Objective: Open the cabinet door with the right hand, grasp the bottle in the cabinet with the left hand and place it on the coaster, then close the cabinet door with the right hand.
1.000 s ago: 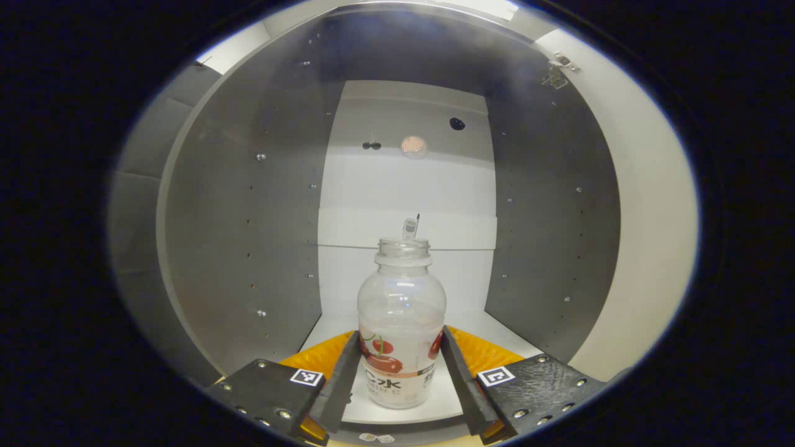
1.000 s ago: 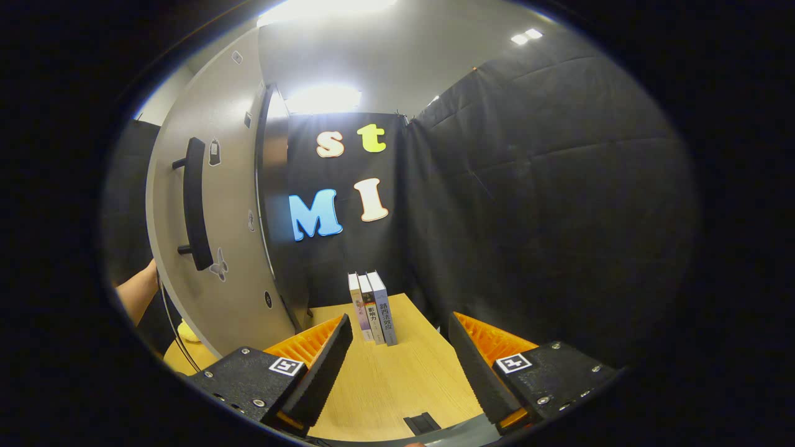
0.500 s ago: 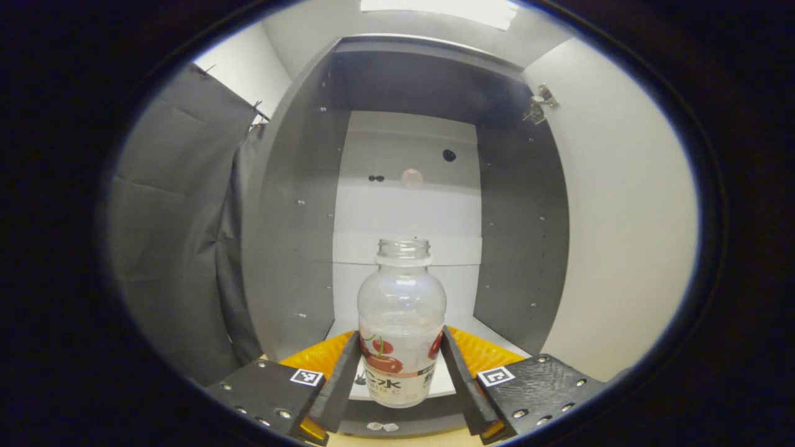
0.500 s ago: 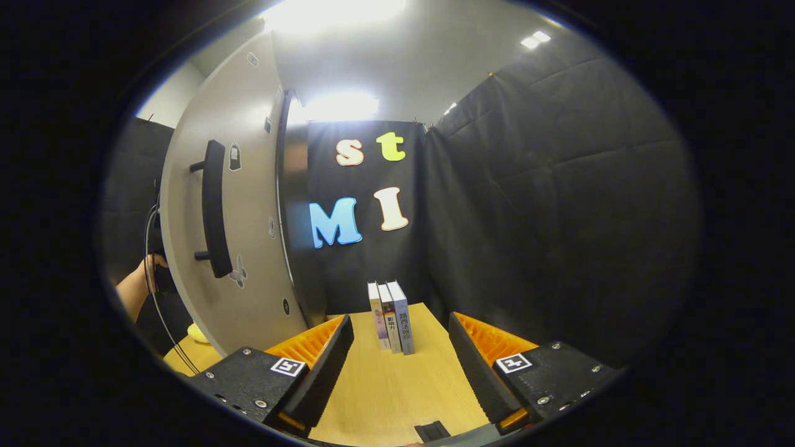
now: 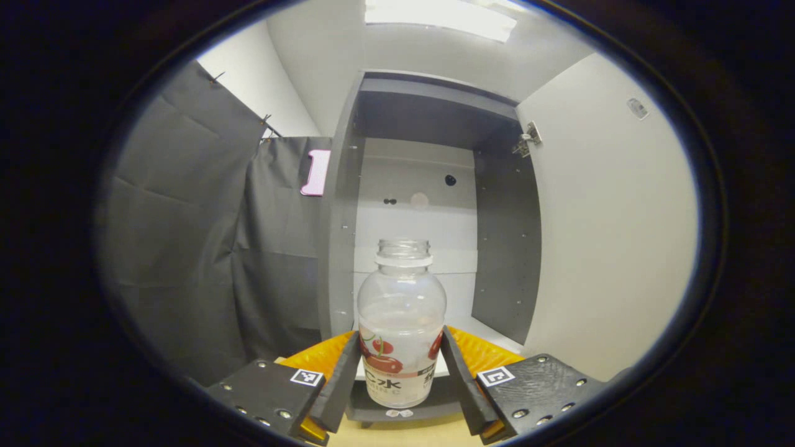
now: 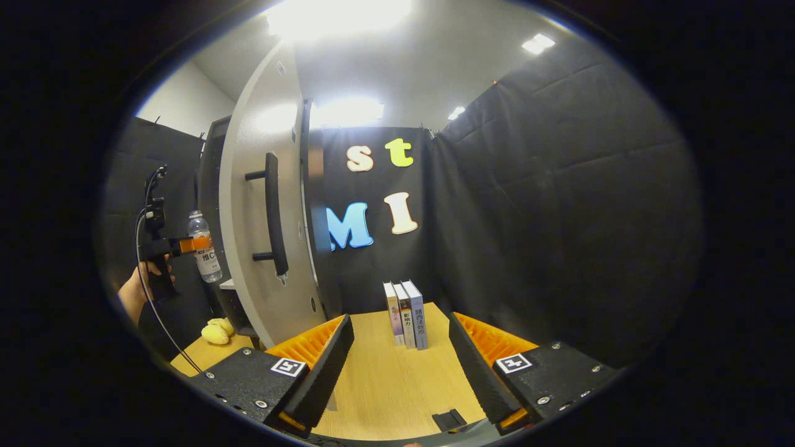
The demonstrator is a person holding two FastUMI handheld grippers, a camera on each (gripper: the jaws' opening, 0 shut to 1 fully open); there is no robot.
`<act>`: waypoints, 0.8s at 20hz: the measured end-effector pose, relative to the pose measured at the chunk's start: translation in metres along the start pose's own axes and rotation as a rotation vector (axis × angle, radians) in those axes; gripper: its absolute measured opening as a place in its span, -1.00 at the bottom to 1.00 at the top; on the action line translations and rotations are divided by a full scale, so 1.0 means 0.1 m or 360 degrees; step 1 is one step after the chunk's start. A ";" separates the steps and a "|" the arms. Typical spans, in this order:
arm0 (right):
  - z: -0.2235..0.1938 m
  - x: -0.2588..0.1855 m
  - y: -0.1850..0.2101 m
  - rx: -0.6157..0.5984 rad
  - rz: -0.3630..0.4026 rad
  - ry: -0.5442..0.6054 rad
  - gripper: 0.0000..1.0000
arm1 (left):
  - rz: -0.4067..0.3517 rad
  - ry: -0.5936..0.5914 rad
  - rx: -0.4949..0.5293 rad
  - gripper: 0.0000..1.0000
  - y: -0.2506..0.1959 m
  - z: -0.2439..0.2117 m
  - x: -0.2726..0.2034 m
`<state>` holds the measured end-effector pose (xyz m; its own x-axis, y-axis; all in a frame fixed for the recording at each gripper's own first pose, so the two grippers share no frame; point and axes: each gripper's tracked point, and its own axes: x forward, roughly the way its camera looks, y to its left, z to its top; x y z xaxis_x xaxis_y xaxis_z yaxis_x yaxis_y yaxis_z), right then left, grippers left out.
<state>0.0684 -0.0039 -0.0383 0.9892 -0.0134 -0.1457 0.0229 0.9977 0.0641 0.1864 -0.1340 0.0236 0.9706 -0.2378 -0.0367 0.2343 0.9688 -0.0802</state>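
My left gripper (image 5: pixel 400 372) is shut on a clear uncapped bottle (image 5: pixel 401 323) with a cherry label, both fingers pressing its lower body. It hangs upright in front of the open grey cabinet (image 5: pixel 428 205). The cabinet door (image 5: pixel 615 217) stands swung open on the right. In the right gripper view the same bottle (image 6: pixel 204 249) shows at the far left, held by the left gripper (image 6: pixel 186 246) in a hand, beside the door (image 6: pixel 261 236) with its black bar handle (image 6: pixel 272 214). My right gripper (image 6: pixel 397 366) is open over the wooden table (image 6: pixel 385 372), nothing between its fingers.
Three upright books (image 6: pixel 407 313) stand on the table near the back wall. A small yellow soft toy (image 6: pixel 216 332) lies on the table below the bottle. A small black object (image 6: pixel 448 419) lies near the table's front edge.
The left gripper has drawn back out of the cabinet with the bottle; the cabinet now looks farther off. The right gripper has pulled back, so the bottle and left gripper come into its view.
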 end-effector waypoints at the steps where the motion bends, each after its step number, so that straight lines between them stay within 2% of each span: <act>1: 0.00 -0.04 0.01 -0.0004 -0.0003 -0.0002 0.91 | 0.0002 0.0008 -0.0009 0.42 0.03 -0.05 -0.10; 5: 0.00 -0.20 0.07 -0.0015 -0.0013 -0.0008 0.91 | 0.0011 0.0027 -0.0032 0.42 0.15 -0.21 -0.40; 7: -0.02 -0.26 0.13 -0.0022 -0.0008 -0.0001 0.91 | 0.0005 0.0024 -0.0046 0.49 0.19 -0.31 -0.50; 8: -0.02 -0.30 0.15 -0.0024 -0.0005 0.0003 0.91 | -0.0002 0.0017 -0.0050 0.42 0.19 -0.34 -0.57; 11: -0.02 -0.38 0.20 -0.0033 -0.0004 0.0001 0.91 | -0.0022 -0.0012 -0.0030 0.58 0.20 -0.46 -0.73; 12: -0.02 -0.40 0.22 -0.0033 -0.0006 0.0002 0.91 | -0.0031 -0.0010 -0.0021 0.42 0.19 -0.55 -0.81; 16: -0.05 -0.50 0.29 -0.0028 -0.0005 0.0015 0.91 | -0.0057 0.0013 -0.0006 0.42 0.22 -0.81 -1.01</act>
<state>0.0186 0.0257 -0.0345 0.9878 -0.0163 -0.1550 0.0237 0.9987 0.0461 0.0892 -0.0946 -0.0554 0.9611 -0.2730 -0.0419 0.2689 0.9594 -0.0851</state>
